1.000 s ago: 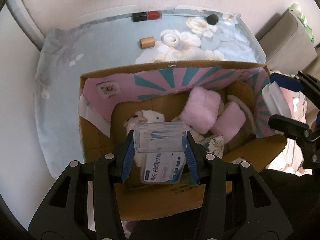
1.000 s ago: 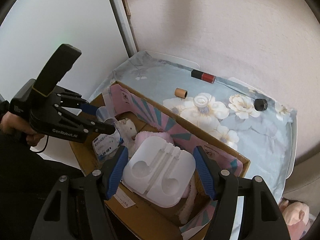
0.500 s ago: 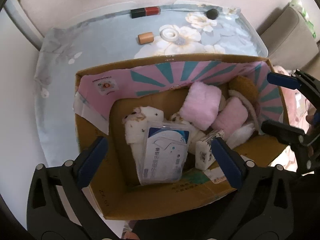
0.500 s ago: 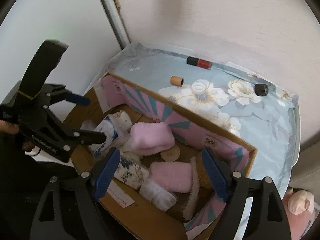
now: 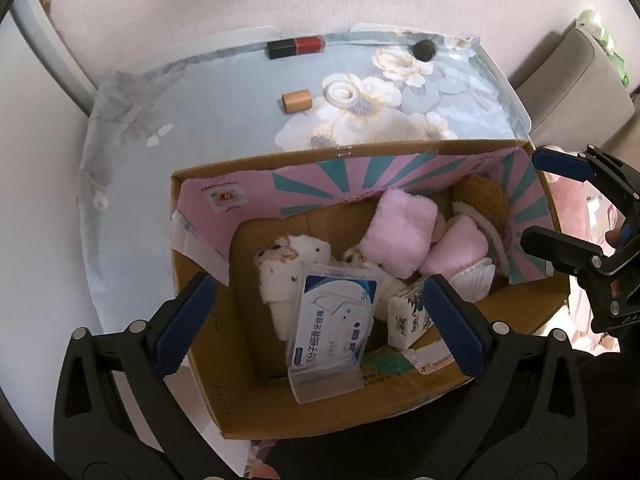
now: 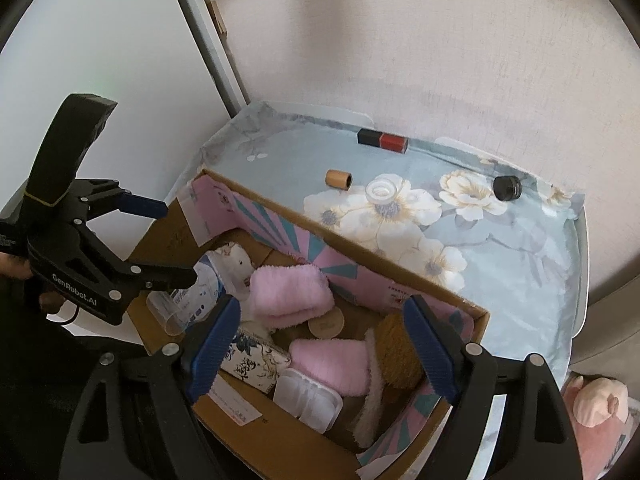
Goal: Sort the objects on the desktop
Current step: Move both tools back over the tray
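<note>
Floss box (image 5: 334, 328) is lying inside the cardboard carton (image 5: 280, 412), between the left gripper (image 5: 320, 328)'s spread, empty fingers. Right gripper (image 6: 320, 348) is likewise gaping over the white case (image 6: 308, 398) at six o'clock, pink towels (image 6: 290, 294) at twelve.

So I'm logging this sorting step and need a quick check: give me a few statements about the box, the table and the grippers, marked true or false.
1. The left gripper is open. True.
2. The floss box lies in the cardboard box. True.
3. The right gripper holds the white case. False: open, case in the box.
4. The table is bare. False: a lipstick, a wooden tube and two more things remain.
</note>
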Tool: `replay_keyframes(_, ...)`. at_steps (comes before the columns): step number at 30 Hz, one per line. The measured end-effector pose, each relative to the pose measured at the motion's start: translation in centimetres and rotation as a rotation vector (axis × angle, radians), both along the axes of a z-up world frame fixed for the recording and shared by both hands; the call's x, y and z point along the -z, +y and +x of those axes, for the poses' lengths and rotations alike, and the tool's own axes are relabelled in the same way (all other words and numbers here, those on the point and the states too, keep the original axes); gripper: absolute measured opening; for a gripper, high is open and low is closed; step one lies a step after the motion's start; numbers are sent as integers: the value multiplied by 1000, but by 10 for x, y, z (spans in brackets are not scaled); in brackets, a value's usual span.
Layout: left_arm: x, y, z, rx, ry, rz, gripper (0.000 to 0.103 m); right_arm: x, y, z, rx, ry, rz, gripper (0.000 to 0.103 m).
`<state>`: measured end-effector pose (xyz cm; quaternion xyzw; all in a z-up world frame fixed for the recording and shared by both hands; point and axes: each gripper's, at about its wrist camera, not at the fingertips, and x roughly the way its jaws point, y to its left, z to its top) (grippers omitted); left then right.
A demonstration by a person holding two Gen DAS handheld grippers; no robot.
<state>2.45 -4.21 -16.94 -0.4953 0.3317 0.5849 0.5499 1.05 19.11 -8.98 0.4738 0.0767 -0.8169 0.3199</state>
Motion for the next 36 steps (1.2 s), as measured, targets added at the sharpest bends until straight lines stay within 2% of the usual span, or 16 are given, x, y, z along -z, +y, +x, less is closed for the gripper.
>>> replay_keyframes(4,-7,4,-3,-1,1,16,103,-8,3,-4,-1,12,-15,81)
replay_keyframes(10,-26,19,-18,-25,22,57,103,-29,15,-14,4,75,-32,81)
replay_keyframes(15,-41,36,-28,-20,62,82,103,-37,21,-32,-9,90,-26,81)
replay_keyframes(20,-49,58,-33,8,66,86,103,-43,23,-52,-34,118,-5,81)
replay_keyframes(25,-47,92,-40,28,39,74,103,-49,22,-81,-112,159,23,81)
replay_keyframes(28,-41,125,-47,34,9,48,103,-48,16,-102,-183,188,43,81)
replay_keyframes(32,-9,169,-55,40,-4,-38,102,-21,5,-134,-269,170,30,81)
replay_keyframes(36,42,196,-56,28,-8,-149,86,35,-12,-159,-334,103,11,81)
